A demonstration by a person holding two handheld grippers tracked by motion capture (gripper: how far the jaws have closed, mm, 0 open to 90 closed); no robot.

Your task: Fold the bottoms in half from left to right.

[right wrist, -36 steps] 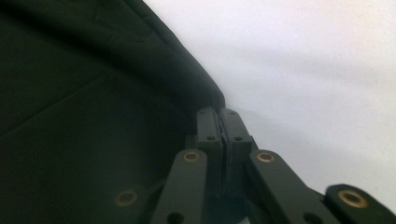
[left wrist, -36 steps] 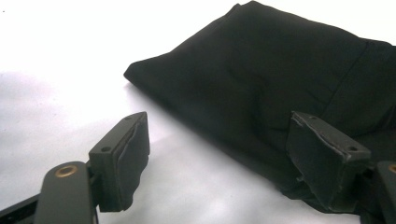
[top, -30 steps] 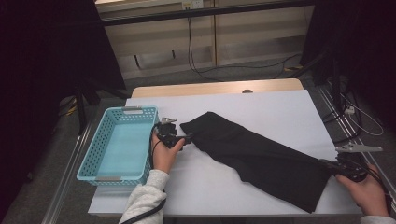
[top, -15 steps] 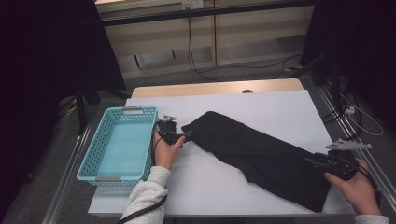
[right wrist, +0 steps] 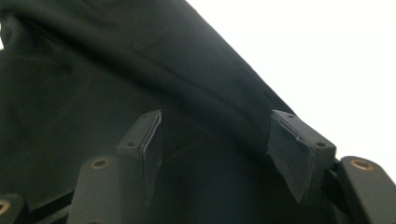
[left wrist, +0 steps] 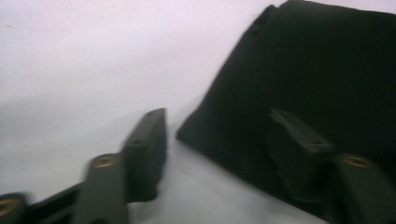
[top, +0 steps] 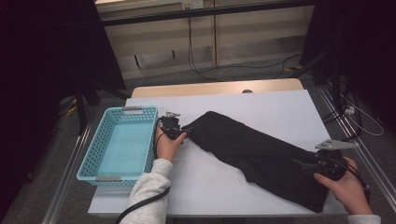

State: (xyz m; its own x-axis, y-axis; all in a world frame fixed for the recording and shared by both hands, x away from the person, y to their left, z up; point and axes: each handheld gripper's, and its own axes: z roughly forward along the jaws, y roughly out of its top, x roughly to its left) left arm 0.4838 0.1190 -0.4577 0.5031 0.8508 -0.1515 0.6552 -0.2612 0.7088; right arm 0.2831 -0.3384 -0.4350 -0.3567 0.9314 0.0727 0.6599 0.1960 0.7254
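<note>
From above, the black cloth point(top: 259, 151) lies stretched slantwise across the white table point(top: 289, 109), the blue basket point(top: 122, 142) off to its left. The left gripper point(top: 183, 133) sits at the cloth's upper-left end, the right gripper point(top: 301, 163) over its lower-right end.

Left gripper view: jaws apart, just been closing, straddling the cloth's corner point(left wrist: 317, 79), pads not yet pressing.

Right gripper view: jaws apart, just been opening, cloth point(right wrist: 93, 88) lying loose between them.
</note>
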